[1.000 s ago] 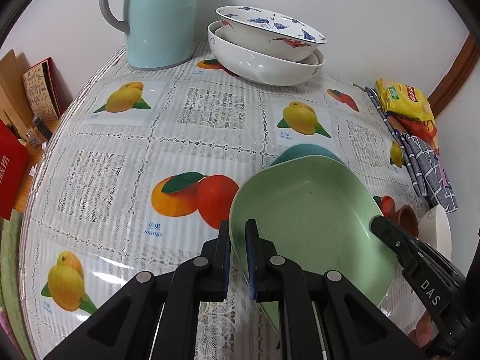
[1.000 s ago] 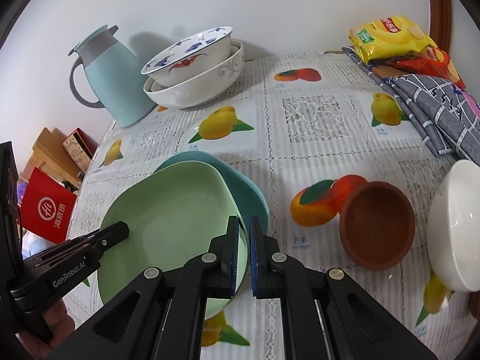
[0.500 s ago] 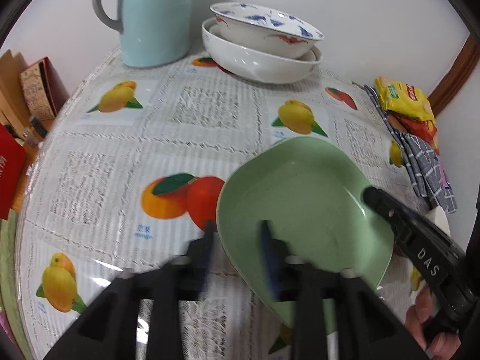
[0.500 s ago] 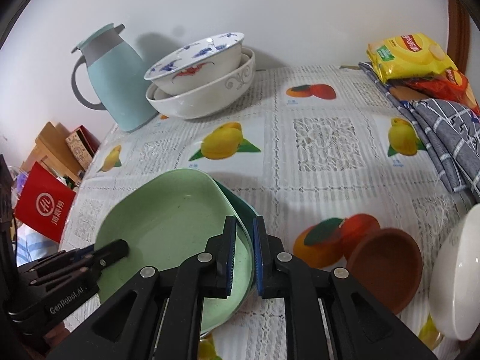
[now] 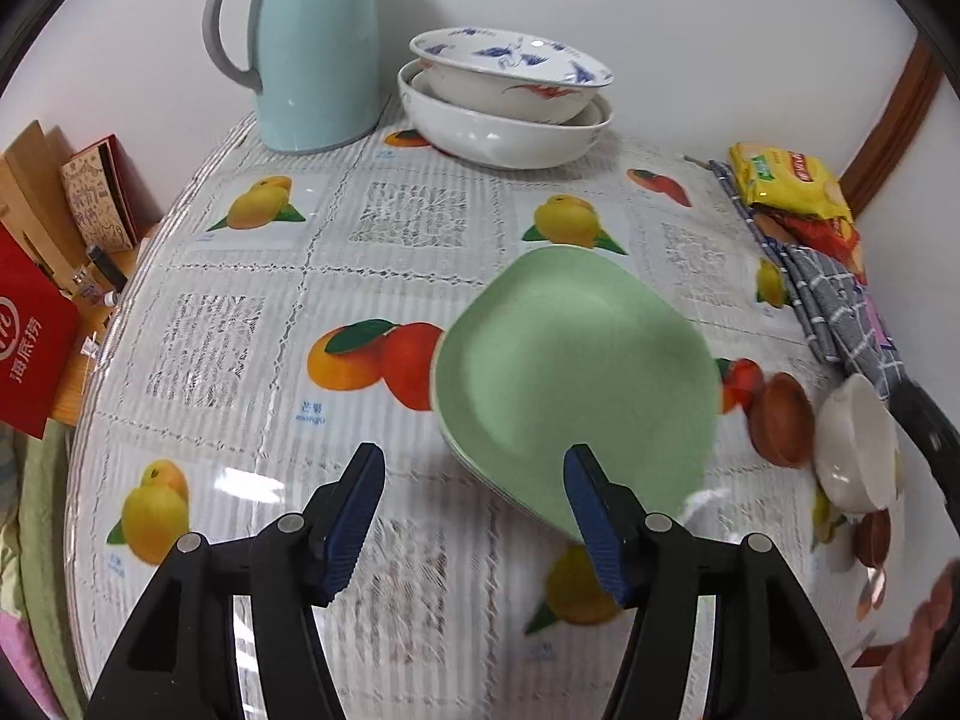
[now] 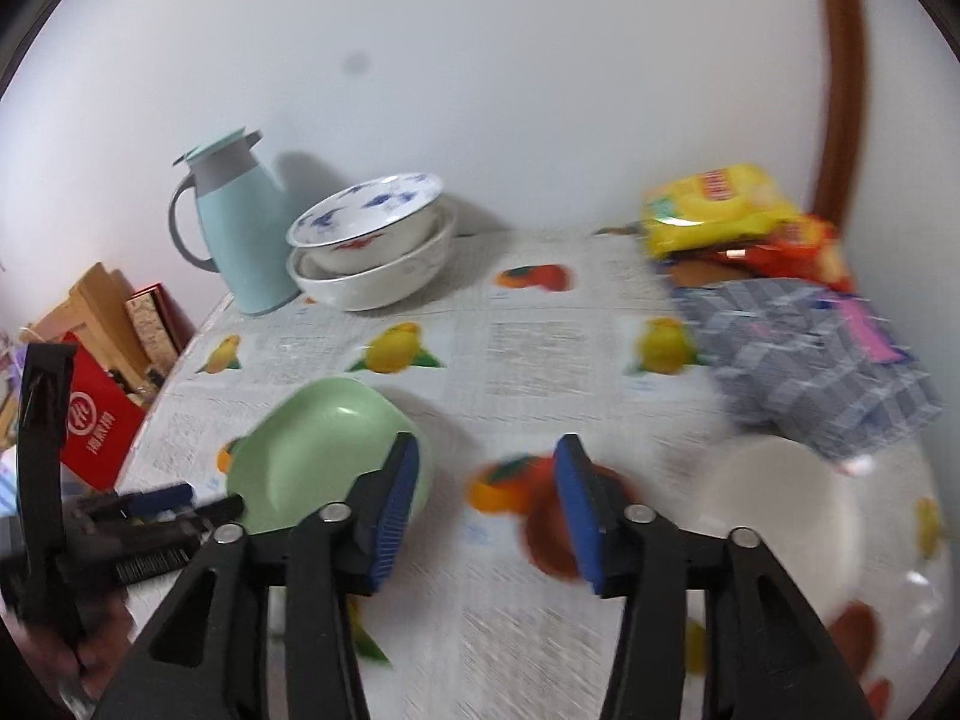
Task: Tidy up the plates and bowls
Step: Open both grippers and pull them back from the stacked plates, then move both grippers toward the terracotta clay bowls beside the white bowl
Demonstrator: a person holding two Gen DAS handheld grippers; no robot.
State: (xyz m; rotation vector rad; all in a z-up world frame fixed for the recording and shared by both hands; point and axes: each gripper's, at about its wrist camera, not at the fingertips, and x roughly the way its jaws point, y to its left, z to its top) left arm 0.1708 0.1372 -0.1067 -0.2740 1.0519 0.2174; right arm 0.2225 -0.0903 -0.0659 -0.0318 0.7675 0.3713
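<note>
Both grippers have let go of the green plate since a second ago, when each was pinched shut on its rim; it now lies flat on the stack of plates, and the teal plate beneath no longer shows past its edge.

Largest first: the fruit-print tablecloth covers the table. At its far side by the wall stands the pale blue jug, and just beside it a blue-patterned bowl sits nested in a plain white bowl. The green plate rests near the middle of the cloth. Right of it are the white bowl and the smaller brown bowl, close together. A grey checked cloth and yellow snack packet lie along the right edge.

Left gripper hovers at the near rim of the plate, jaws spread wide, holding nothing. Right gripper is likewise wide open and empty, with the plate to its left and the brown bowl blurred behind its right finger.
</note>
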